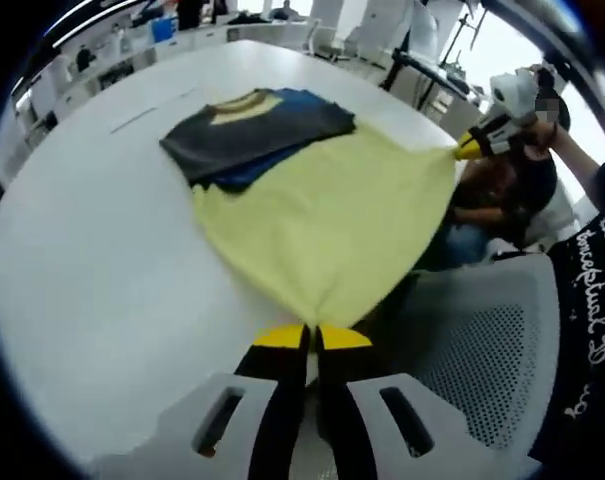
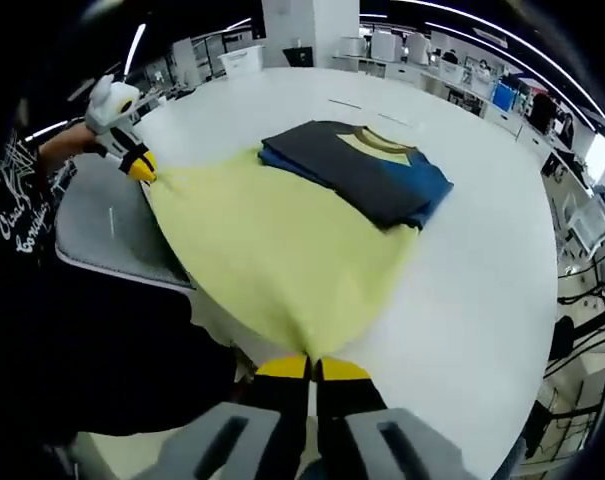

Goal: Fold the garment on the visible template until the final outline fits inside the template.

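A garment lies on a white table. Its pale yellow lower part is pulled taut off the table's near edge, and its dark grey and blue upper part with a yellow collar is folded on the table. My left gripper is shut on one hem corner. My right gripper is shut on the other hem corner and also appears at the right of the left gripper view. In the right gripper view the yellow cloth stretches to the left gripper, beyond which lies the folded dark part.
A white mesh chair stands at the table's edge beneath the hanging cloth, grey seat. A person in dark printed clothing holds the grippers. Desks and equipment line the far side of the room. Faint lines mark the table.
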Demonstrator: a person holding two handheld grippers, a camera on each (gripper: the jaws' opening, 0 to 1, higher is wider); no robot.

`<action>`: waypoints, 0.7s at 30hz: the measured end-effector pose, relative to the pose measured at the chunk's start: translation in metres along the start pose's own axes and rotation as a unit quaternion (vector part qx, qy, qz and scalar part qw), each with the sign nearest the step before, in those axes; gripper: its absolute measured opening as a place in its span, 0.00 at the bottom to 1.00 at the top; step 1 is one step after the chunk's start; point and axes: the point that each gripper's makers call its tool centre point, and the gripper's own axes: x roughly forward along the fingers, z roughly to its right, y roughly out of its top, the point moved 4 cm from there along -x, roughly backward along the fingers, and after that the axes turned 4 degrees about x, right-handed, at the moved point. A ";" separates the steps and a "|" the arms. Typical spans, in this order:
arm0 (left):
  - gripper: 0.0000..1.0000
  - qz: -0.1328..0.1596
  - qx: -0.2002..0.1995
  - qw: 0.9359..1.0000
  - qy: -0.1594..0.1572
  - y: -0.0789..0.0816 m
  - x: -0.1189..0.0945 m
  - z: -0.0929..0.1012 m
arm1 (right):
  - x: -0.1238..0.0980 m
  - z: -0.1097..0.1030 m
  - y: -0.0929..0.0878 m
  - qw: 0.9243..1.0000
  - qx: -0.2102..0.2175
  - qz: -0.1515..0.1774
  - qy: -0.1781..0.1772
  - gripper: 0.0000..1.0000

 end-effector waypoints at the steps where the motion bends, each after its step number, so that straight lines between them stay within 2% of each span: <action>1: 0.00 0.002 0.000 1.000 0.001 0.004 -0.002 -0.002 | -0.001 0.001 0.003 1.000 -0.002 0.001 -0.002 0.00; 7: 0.00 0.037 0.006 0.999 0.016 0.043 -0.017 -0.021 | -0.008 0.015 0.029 0.999 -0.033 0.014 -0.015 0.00; 12: 0.00 0.061 0.005 0.998 0.016 0.071 -0.023 -0.034 | -0.013 0.031 0.049 0.999 -0.034 0.028 -0.028 0.00; 18: 0.00 0.093 -0.025 0.995 0.010 0.100 -0.026 -0.052 | -0.018 0.050 0.072 0.997 -0.040 0.041 -0.045 0.00; 21: 0.00 0.106 -0.025 0.994 0.017 0.116 -0.027 -0.062 | -0.018 0.060 0.085 0.997 -0.042 0.049 -0.048 0.00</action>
